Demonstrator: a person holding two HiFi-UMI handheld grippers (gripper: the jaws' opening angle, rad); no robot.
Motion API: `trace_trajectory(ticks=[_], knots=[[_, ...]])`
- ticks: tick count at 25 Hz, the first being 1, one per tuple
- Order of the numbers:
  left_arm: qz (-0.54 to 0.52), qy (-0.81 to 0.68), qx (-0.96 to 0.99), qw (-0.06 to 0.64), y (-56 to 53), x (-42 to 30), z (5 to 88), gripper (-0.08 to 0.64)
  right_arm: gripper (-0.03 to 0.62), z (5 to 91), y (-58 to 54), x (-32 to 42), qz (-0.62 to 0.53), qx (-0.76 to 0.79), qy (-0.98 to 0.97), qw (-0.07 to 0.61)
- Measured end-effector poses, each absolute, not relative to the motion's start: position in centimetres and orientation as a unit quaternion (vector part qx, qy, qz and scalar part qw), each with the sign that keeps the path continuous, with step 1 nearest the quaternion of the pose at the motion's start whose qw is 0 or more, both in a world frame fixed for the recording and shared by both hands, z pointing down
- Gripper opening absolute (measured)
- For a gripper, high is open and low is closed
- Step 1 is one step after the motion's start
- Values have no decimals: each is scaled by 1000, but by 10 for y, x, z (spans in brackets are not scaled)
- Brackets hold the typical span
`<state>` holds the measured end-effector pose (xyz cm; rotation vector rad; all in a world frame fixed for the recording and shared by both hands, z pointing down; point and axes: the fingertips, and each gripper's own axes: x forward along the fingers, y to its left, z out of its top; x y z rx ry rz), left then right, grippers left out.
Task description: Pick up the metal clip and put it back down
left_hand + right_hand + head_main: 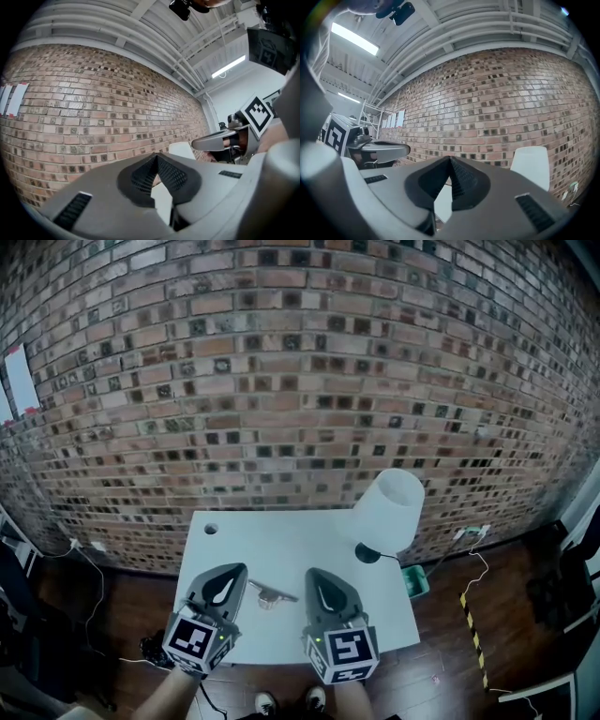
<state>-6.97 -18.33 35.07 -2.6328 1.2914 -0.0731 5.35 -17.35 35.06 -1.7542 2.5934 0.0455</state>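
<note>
The metal clip (270,593) lies flat on the white table (281,540), near its front edge. It sits between my two grippers and touches neither. My left gripper (232,569) is to the clip's left, raised and tilted up, jaws shut and empty. In the left gripper view the left gripper (156,156) points at the brick wall, its tips meeting. My right gripper (310,573) is to the clip's right, also shut with nothing in it. Its own view has the right gripper (450,159) closed to a point. Neither gripper view catches the clip.
A white table lamp (386,512) stands at the table's back right; its shade (529,164) appears in the right gripper view. A brick wall (300,381) rises behind the table. A small hole (211,529) marks the table's back left corner. Cables run over the wooden floor.
</note>
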Motion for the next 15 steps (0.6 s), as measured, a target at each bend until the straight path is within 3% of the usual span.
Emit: trace_trajectory(ticks=[15], knots=[[-20,441,-889,122,-22,-45,345,-14,-18,335,-9,63,24,-537,841,52]])
